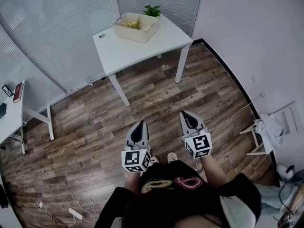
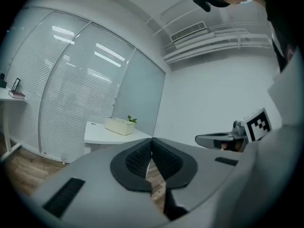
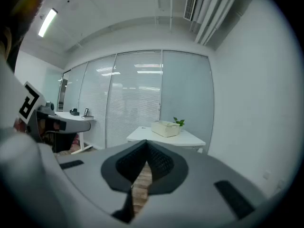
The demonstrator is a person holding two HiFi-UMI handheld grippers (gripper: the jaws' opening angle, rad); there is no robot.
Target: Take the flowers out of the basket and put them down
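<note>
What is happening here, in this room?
A person stands away from the white table, holding a gripper in each hand. The left gripper and the right gripper are both shut and empty. The flowers lie in the basket on the table, not yet taken out.

Open wood floor (image 1: 142, 99) runs from the left claw (image 1: 139, 123) and right claw (image 1: 183, 113) up to the white bench (image 1: 118, 53), well apart from both. Bench top is free on the near and left sides of the basket (image 1: 135, 28); the plant (image 1: 152, 10) and blinds wall (image 1: 57, 27) crowd behind it, and the white wall (image 1: 247, 37) closes the right. Side obstacles: second desk (image 1: 12, 122) far left, folded rack (image 1: 266, 132) far right, cables (image 1: 80, 205) on the floor, lower left.
</note>
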